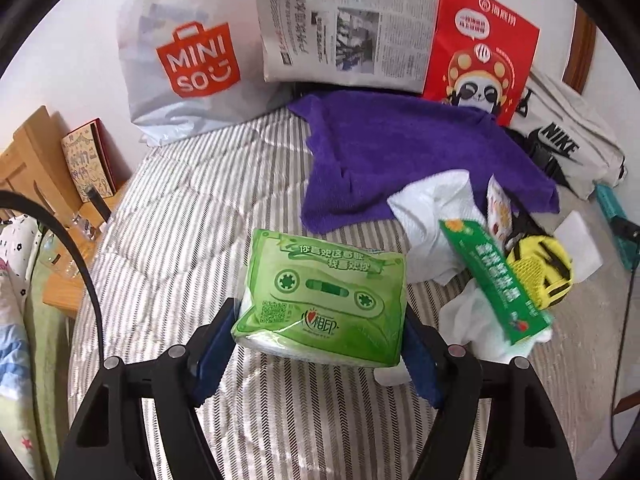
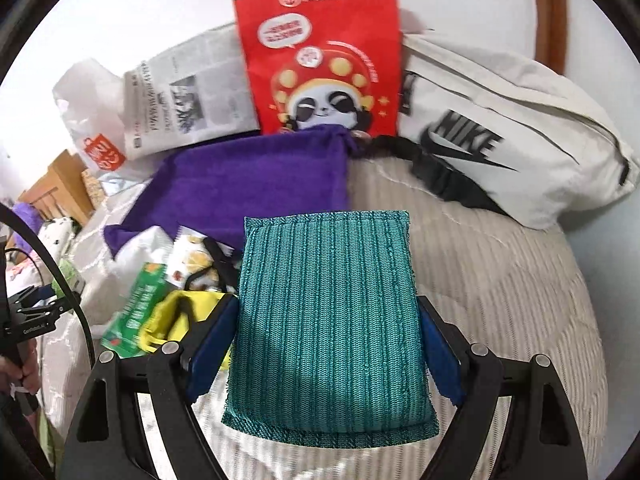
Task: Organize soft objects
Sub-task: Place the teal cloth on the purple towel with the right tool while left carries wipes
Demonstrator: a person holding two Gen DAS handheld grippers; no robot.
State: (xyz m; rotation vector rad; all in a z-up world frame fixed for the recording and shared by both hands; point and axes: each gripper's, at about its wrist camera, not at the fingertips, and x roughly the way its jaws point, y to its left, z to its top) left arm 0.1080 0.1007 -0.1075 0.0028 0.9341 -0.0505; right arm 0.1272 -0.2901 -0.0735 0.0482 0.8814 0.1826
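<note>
My left gripper is shut on a green tissue pack and holds it over the striped bed. My right gripper is shut on a teal knitted sponge pad, held above the bed. A purple towel lies spread behind; it also shows in the right wrist view. To the right of the tissue pack lies a pile: white cloth, a green box and a yellow-black item.
Against the wall stand a Miniso bag, a newspaper, a red panda bag and a white Nike bag. A wooden bedside table is to the left. A cable runs at the right.
</note>
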